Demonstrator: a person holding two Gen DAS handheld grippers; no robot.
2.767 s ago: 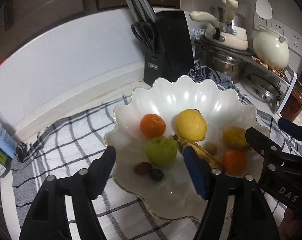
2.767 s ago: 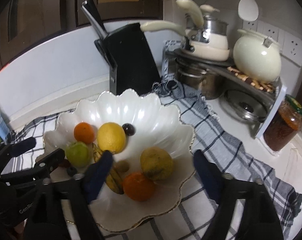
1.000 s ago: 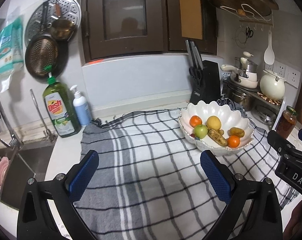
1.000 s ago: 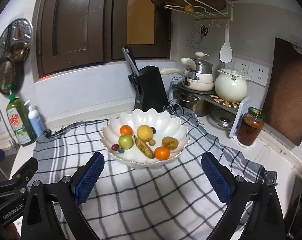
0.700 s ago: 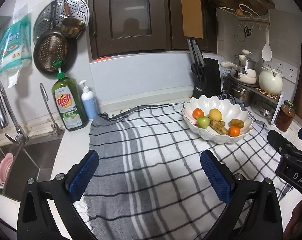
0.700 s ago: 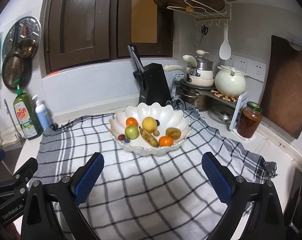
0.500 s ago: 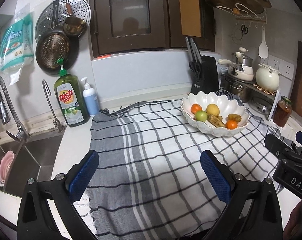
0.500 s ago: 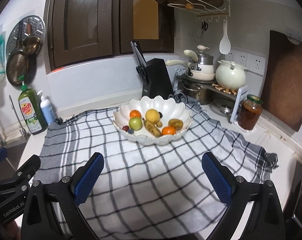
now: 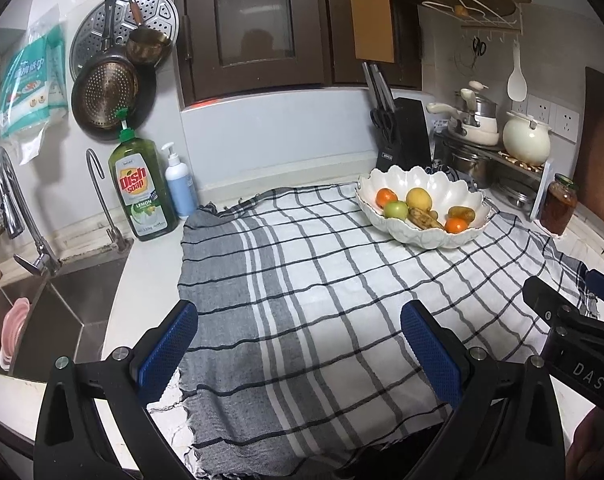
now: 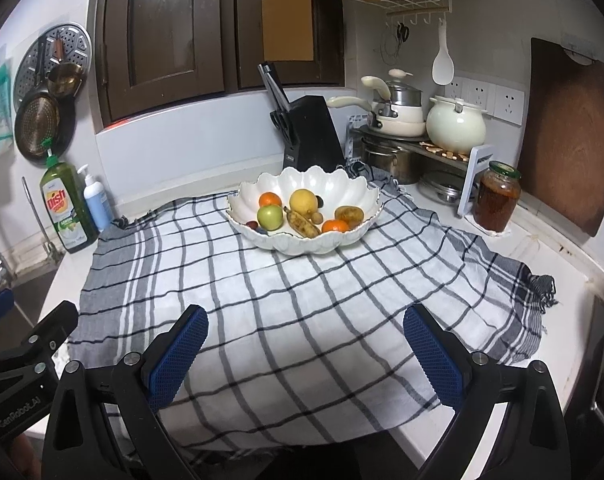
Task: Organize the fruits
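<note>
Left gripper (image 9: 299, 354) hangs level, blue pads (image 9: 167, 350) spread wide with nothing between them. Right gripper (image 10: 306, 352) beside it, jaws equally wide, also empty.

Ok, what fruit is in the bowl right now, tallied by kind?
Oranges: 2
Lemon-like yellow fruit: 1
Green apple: 1
Banana: 1
Brownish-yellow fruit: 1
Small dark fruits: 3
Small tan fruit: 1
Total: 10
</note>
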